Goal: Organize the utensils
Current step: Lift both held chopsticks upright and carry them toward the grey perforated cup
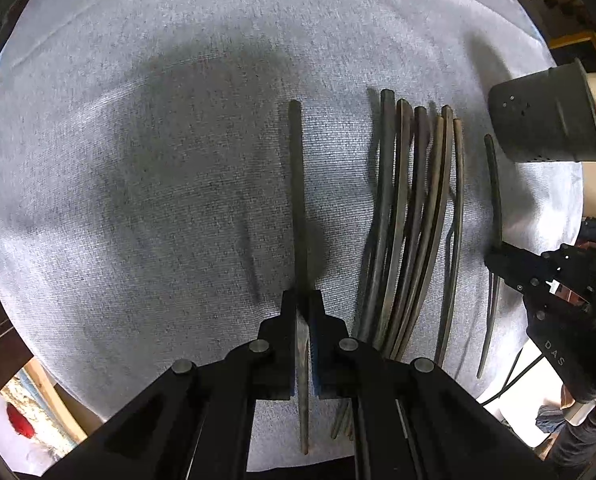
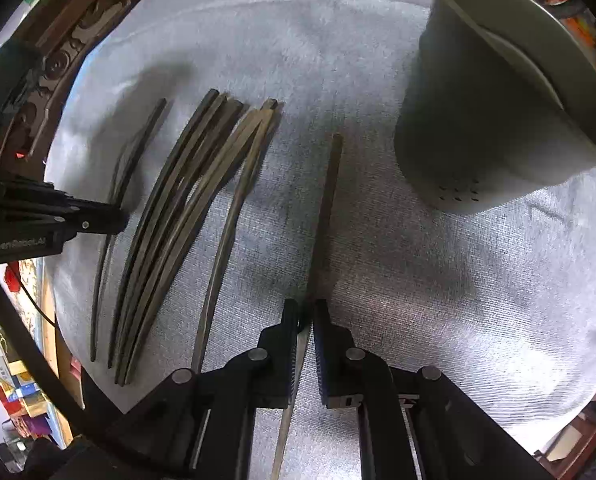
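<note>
Grey cloth [image 1: 137, 120] over a table, chopsticks laid out, each gripper clamped on one stick.

The left gripper [image 1: 302, 308] is closed on a lone chopstick [image 1: 297, 184] whose long axis runs straight ahead of the fingers, away from the near edge; the right gripper [image 2: 306, 316] pinches another single chopstick [image 2: 328, 208] the same way. The bundle of chopsticks [image 1: 414, 216] lies between the two. The grey holder cup [image 2: 490, 92] stands toward the far right corner, nearer the right gripper, so its stick likely goes in first.
</note>
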`<state>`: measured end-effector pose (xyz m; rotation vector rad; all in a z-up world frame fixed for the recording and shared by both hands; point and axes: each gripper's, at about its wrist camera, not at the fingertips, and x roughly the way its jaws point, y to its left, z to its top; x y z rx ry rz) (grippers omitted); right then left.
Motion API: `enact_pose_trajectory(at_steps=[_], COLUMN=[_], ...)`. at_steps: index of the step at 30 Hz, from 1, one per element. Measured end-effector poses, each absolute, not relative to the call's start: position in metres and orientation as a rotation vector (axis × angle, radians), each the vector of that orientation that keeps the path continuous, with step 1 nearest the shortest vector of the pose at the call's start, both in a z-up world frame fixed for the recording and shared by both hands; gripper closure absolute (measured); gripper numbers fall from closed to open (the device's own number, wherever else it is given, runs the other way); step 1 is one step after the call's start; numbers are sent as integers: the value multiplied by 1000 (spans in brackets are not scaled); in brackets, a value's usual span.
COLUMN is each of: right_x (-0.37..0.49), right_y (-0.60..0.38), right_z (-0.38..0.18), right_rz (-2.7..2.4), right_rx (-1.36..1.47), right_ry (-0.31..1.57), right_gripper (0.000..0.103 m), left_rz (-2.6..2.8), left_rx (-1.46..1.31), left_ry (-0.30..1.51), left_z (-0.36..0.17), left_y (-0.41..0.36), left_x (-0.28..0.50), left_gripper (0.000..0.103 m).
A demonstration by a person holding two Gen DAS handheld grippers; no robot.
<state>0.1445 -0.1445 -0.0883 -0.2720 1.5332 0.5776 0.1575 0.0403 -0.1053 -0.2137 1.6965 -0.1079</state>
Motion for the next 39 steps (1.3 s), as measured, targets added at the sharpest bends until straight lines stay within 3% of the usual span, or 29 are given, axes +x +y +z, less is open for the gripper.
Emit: enact_pose_trajectory(at_steps=[9, 16, 21, 30, 39], right_x=[127, 104, 85, 79, 64], right_y=[-154, -191, -224, -246, -254], right_z=[-54, 0, 19, 21, 8], right_rz=[614, 508, 355, 199, 170], right_rx=[-85, 66, 161, 174, 151], right_ry=[1374, 1064, 849, 600, 579], right_gripper=[97, 97, 97, 97, 97], left_rz=[-80, 70, 169, 222, 219], left_rx=[-356, -405, -372, -306, -239], left_ry=[1408, 1040, 824, 695, 638], left_z=[-53, -10, -7, -11, 6], left_y=[64, 86, 94, 76, 68], left_x=[127, 90, 66, 51, 26], left_gripper=[97, 97, 97, 97, 96])
